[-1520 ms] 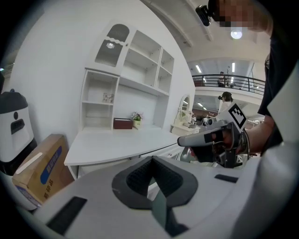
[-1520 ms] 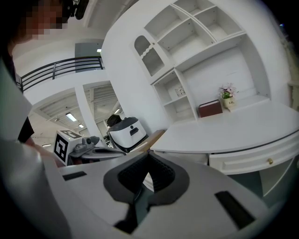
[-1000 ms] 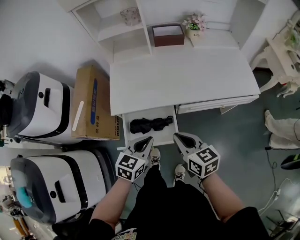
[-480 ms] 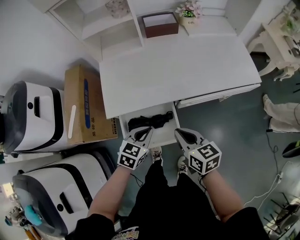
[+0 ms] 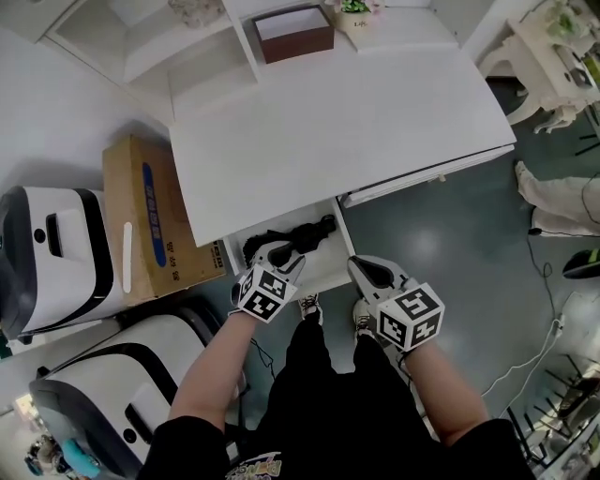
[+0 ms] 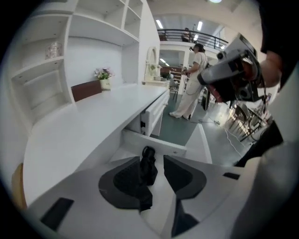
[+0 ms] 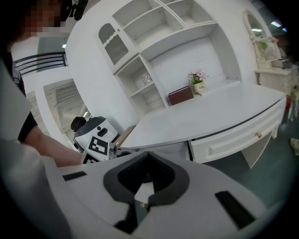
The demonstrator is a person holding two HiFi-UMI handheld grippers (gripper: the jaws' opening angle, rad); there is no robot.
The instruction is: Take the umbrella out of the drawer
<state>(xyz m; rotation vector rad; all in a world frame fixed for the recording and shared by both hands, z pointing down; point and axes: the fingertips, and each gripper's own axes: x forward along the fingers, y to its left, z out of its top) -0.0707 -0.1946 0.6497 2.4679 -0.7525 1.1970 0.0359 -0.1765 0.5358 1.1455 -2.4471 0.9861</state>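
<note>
A black folded umbrella [image 5: 305,234] lies inside the open white drawer [image 5: 328,274] under the desk top. My left gripper [image 5: 281,251] reaches down into the drawer over the umbrella's near end. In the left gripper view its jaws [image 6: 152,158] have just been opening and stand apart. The umbrella [image 6: 148,169] lies between them against the left pad, with a gap to the right pad. My right gripper [image 5: 358,266] hangs outside the drawer, to its right and above the floor. In the right gripper view its tips [image 7: 148,155] meet with nothing between them.
The white desk [image 5: 347,122] carries a brown box [image 5: 292,33] and a flower pot [image 5: 354,9] at the back. A cardboard box [image 5: 141,220] and two white machines [image 5: 56,258] stand left of the drawer. A second drawer [image 5: 422,178] is at the right. A person [image 6: 194,79] stands beyond.
My left gripper has gone forward and down into the drawer, and its jaws have opened around the umbrella. My right gripper has sunk a little. The head view has tilted toward the drawer.
</note>
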